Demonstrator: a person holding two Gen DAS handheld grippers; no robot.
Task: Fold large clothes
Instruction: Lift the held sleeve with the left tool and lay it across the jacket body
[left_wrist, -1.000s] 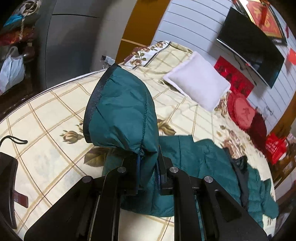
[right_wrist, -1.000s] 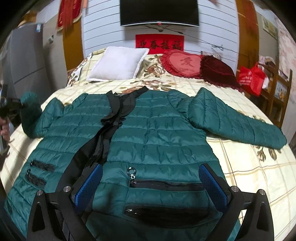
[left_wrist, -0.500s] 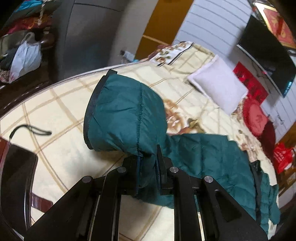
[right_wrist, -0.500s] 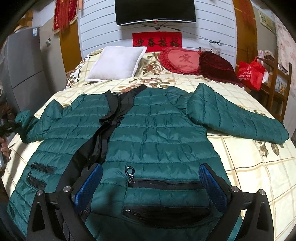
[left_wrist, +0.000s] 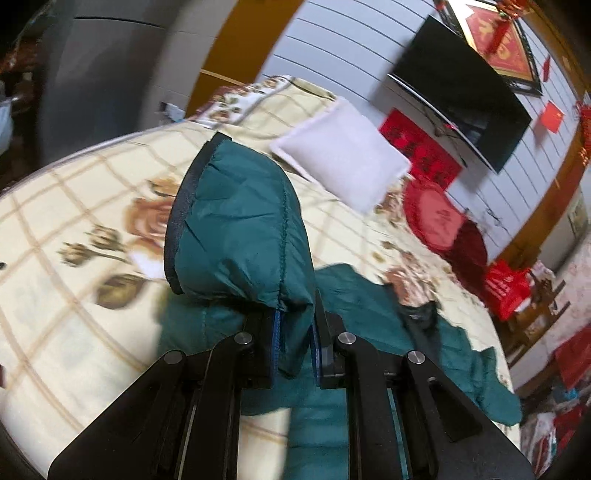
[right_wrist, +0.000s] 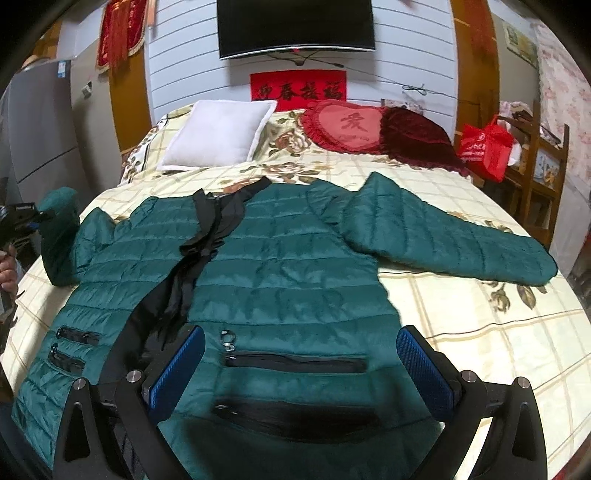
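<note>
— On the bed, what?
— Green jacket, spread flat, front up, collar toward the far pillows, hem nearest. Black lining showing along the open front, left of middle.

— And the sleeves?
— Right sleeve lying out flat toward the right edge of the bed. Left sleeve lifted off the cover at the left side, cuff end standing up, black trim along its edge.

— Held by what?
— Left gripper, jaws clamped tight on the sleeve fabric just below the cuff. Seen also from the right camera, at the far left edge, with a hand beneath it.

— Right gripper?
— Jaws wide apart, gripping nothing, hanging above the near hem, over the zipped pockets.

— Anything beyond the jacket?
— White pillow at the far left of the bed, red heart cushion to its right, dark red cushion beside that. Television on the far wall, red bag at the right.
</note>
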